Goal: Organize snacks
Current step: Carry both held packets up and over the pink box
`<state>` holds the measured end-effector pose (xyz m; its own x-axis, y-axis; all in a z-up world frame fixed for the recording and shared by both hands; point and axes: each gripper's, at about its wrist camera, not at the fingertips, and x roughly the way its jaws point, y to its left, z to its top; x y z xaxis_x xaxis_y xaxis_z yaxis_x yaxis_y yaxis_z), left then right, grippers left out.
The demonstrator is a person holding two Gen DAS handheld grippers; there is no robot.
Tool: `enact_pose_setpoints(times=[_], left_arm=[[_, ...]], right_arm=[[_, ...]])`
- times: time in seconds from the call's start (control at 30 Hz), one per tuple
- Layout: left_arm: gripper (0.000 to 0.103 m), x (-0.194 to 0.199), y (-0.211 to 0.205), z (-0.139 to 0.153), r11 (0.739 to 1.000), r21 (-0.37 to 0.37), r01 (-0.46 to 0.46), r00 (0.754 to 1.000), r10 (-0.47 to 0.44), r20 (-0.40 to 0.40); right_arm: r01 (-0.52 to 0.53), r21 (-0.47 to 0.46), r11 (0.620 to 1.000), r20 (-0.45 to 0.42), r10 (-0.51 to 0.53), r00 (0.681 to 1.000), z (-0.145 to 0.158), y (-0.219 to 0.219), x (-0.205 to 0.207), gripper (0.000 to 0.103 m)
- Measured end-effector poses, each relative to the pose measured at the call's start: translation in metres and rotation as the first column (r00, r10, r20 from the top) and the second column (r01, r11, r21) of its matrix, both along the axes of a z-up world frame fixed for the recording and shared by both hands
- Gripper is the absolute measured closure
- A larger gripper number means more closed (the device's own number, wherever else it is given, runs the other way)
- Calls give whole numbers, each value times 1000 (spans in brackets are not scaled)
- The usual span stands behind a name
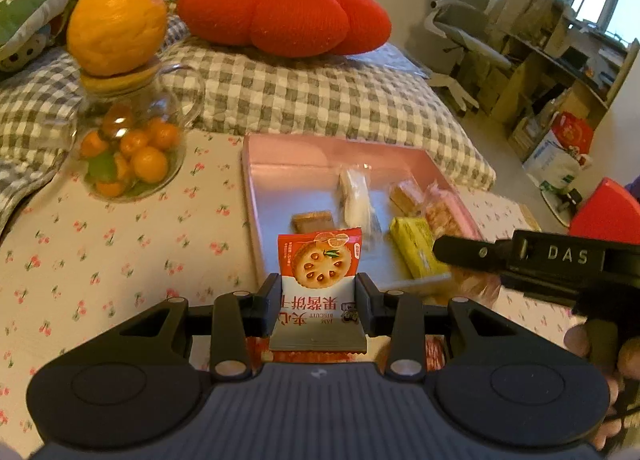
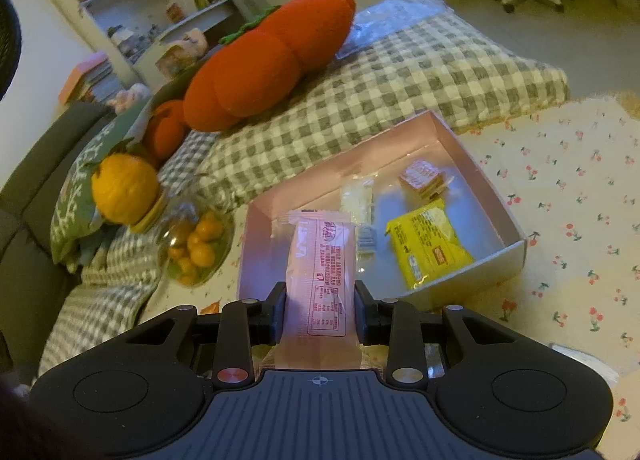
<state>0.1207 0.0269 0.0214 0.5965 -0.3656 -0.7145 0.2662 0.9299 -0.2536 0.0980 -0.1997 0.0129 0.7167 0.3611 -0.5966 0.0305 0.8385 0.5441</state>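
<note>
Left gripper (image 1: 318,302) clamped on red-and-white jam biscuit packet (image 1: 320,272), at near rim of pink box (image 1: 256,195). Right gripper (image 2: 320,308) clamped on pale pink wrapper (image 2: 320,260), over same box. Yellow packet (image 2: 430,246) inside; box floor partly bare. Beyond: glass jar (image 1: 132,147), checked bedding (image 1: 320,99).

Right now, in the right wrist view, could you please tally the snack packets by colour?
Pink packet, held in the right gripper: 1
White packet: 1
Yellow packet: 1
Clear wafer packet: 1
Total: 4
</note>
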Motion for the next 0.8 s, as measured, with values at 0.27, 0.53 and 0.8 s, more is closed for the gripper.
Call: enact_pose_setpoints(times=[0.27, 0.53, 0.8], left_arm=[[68, 37, -20, -5, 1000, 4, -9, 1000, 9, 20], [67, 67, -40, -18, 998, 62, -29, 998, 26, 51], [67, 84, -48, -32, 985, 164, -54, 996, 42, 74]], right_arm=[[20, 50, 999, -18, -19, 1000, -15, -17, 30, 72], [2, 39, 999, -42, -1, 999, -30, -21, 50, 72], [-21, 22, 1000, -55, 22, 998, -40, -15, 61, 72]])
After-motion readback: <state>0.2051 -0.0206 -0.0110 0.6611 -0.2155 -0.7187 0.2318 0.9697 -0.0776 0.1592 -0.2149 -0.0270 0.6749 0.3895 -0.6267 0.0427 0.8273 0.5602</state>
